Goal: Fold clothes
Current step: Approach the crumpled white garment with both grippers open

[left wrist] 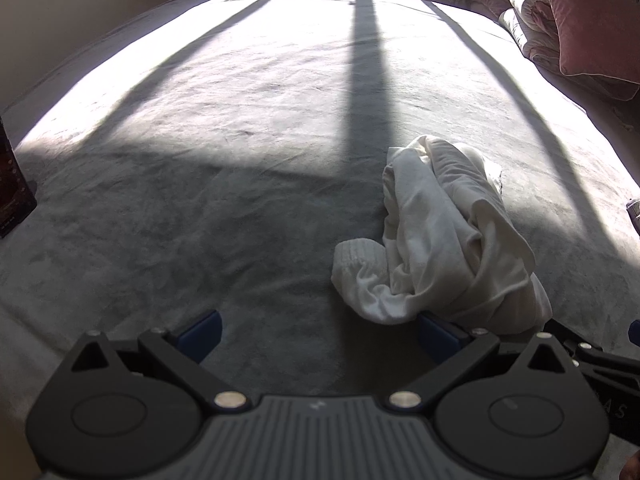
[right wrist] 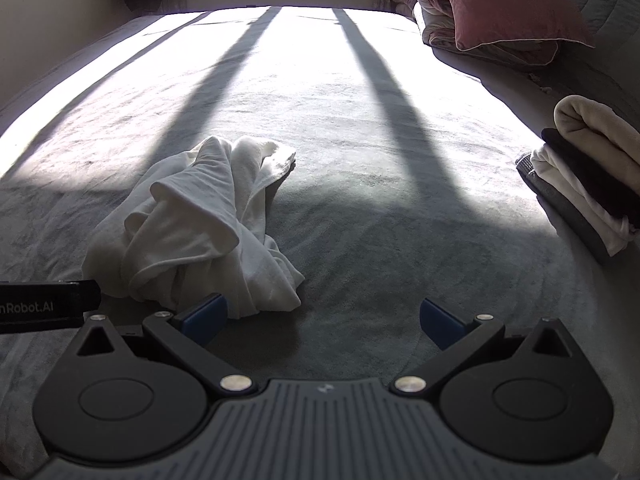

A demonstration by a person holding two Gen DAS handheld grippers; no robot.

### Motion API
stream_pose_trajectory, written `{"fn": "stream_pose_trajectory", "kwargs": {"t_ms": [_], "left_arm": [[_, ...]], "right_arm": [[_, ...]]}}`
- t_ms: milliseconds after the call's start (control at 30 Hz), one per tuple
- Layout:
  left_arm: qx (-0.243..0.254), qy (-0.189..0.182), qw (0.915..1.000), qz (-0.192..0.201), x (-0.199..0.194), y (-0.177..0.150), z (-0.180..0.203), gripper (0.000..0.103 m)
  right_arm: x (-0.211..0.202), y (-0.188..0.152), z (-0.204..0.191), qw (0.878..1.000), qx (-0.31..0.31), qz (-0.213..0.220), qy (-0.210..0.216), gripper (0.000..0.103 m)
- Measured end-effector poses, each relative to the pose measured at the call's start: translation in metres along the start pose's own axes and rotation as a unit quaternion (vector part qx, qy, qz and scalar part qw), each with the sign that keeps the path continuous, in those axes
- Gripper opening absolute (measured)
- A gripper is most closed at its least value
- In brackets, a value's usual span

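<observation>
A crumpled white garment lies in a heap on the grey bed cover. It also shows in the right wrist view. My left gripper is open and empty, low over the cover, with the garment just ahead of its right finger. My right gripper is open and empty, with the garment just ahead of its left finger. The left gripper's black body shows at the left edge of the right wrist view.
A stack of folded clothes sits at the right of the bed. A dark red pillow and a rolled quilt lie at the far right corner. A dark box stands at the bed's left edge. Sunlight stripes cross the cover.
</observation>
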State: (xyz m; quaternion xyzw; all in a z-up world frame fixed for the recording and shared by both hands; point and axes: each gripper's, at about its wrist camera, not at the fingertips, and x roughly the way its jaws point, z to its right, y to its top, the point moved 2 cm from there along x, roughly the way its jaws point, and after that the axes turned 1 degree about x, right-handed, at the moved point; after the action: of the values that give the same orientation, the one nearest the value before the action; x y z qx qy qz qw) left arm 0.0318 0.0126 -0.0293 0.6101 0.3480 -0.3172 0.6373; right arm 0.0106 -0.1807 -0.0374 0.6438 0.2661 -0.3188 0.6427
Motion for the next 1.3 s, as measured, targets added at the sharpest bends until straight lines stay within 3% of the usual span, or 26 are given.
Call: {"fn": "stream_pose_trajectory", "kwargs": {"t_ms": [1300], "left_arm": [[-0.003, -0.01, 0.9999, -0.013, 0.001, -0.002, -0.006, 0.103]], "right_arm": [[0.004, -0.005, -0.004, 1.0, 0.002, -0.019, 0.022, 0.103]]}}
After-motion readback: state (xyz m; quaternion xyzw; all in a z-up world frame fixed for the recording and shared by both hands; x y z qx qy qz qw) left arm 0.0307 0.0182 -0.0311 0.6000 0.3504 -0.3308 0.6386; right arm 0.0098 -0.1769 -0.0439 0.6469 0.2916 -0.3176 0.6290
